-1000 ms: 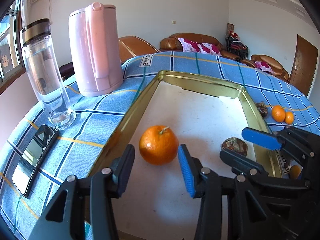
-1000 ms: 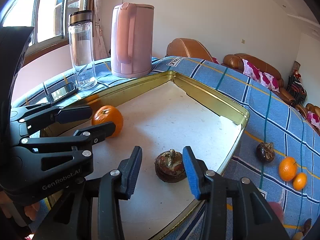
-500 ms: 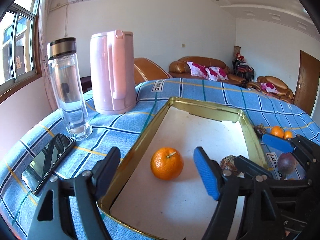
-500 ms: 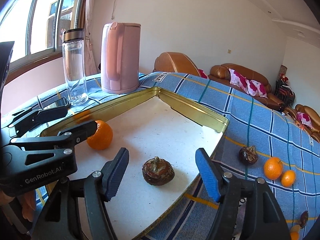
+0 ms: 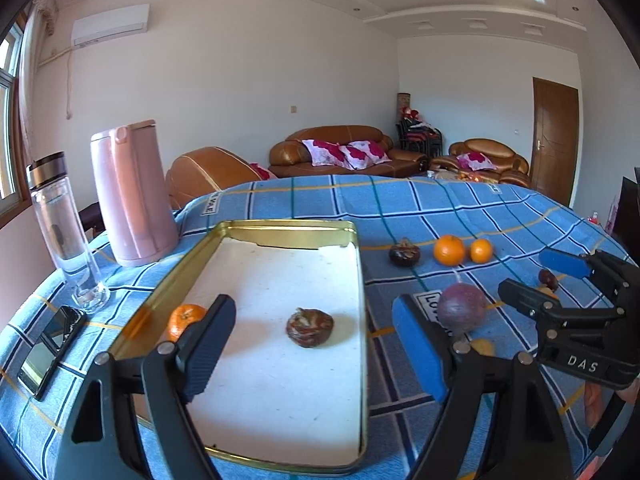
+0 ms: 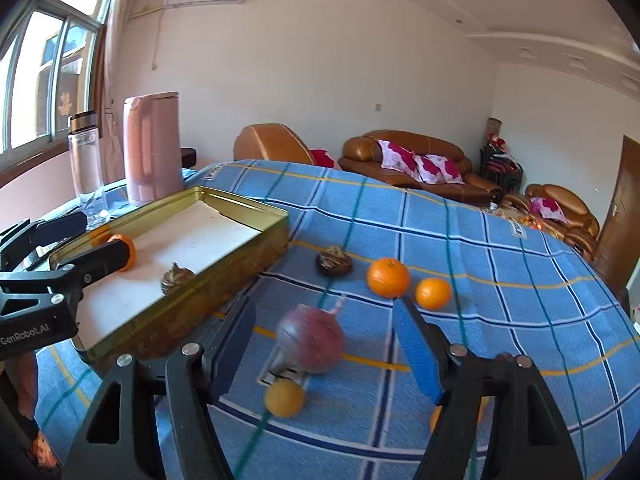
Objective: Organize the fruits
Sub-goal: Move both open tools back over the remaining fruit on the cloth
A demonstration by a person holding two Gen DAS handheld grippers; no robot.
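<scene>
Now that both hand-held grippers have drawn back from the tray [image 5: 362,280], leaving an orange [image 5: 182,318] and a mangosteen [image 5: 309,327] inside, our right hand-held gripper [image 6: 326,344] hangs open over the purple fruit [image 6: 310,338] on the counter [image 6: 500,280]; the left [image 5: 312,346] is open too.

Inside the tray [image 5: 362,280], white floor lay open beyond the mangosteen [image 5: 309,327]. Its raised gold rim barred sideways entry. Kettle [image 5: 132,196] and bottle [image 5: 64,232] stood left of it.

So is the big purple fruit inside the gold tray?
No, the purple fruit sits on the blue cloth beside the gold tray, which holds only two other fruits.
</scene>
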